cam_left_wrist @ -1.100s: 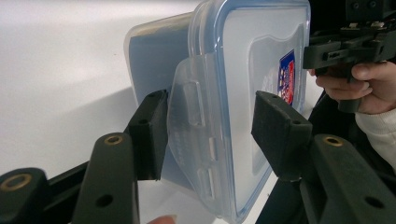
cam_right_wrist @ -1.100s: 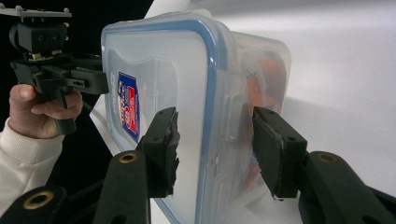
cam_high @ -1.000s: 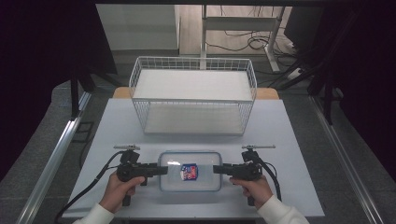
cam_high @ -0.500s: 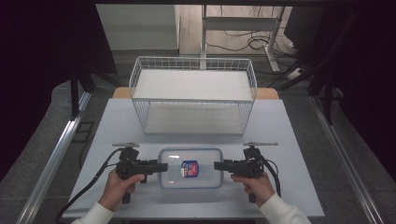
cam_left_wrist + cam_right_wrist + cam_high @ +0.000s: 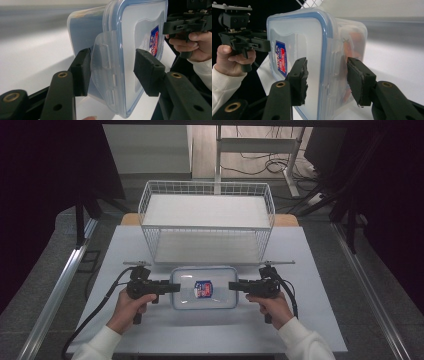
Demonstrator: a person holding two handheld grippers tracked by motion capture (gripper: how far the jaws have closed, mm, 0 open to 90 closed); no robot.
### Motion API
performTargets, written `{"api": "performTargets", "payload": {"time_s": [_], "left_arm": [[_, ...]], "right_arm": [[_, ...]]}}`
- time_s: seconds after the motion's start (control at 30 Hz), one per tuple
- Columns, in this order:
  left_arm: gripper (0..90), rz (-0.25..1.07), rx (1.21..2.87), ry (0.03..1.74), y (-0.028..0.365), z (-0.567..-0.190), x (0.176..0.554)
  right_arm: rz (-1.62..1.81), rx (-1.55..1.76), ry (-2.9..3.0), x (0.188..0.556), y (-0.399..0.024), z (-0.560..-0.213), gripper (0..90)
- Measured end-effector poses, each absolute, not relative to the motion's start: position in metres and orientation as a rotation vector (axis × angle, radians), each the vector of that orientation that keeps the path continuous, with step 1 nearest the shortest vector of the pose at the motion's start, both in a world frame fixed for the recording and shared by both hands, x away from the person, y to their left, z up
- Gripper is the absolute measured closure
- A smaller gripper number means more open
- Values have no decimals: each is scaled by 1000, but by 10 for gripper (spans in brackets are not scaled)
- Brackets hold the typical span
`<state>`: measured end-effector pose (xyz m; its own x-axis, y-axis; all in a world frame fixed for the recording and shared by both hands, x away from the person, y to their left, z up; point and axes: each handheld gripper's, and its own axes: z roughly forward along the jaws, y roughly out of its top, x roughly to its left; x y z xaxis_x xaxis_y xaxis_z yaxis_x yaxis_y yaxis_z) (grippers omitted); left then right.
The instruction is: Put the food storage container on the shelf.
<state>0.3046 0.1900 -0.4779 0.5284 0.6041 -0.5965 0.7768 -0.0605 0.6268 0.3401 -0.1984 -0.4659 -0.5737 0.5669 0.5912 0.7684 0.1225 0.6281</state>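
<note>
box: clear lidded container with blue seal and label, orange contents dimly visible through its wall | held between left claw and right claw, each clamped on one end | just before wire basket | above white surface

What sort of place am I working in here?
Probably a lab or test workshop, not a kitchen: a bare white table framed by dark curtains, loose cables on the floor behind, and a lone wire basket and plastic container.
</note>
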Motion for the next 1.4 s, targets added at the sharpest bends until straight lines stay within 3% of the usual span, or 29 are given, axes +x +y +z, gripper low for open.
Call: {"api": "performTargets", "payload": {"time_s": [0.83,1.4], "left_arm": [[490,-211,1746,1119,194,-479,369],[489,-239,1747,1124,195,-495,407]], "right_arm": [[-1475,-1342,-2212,393,-196,-460,517],[-1496,-1397,-2190,426,-195,-475,513]]}}
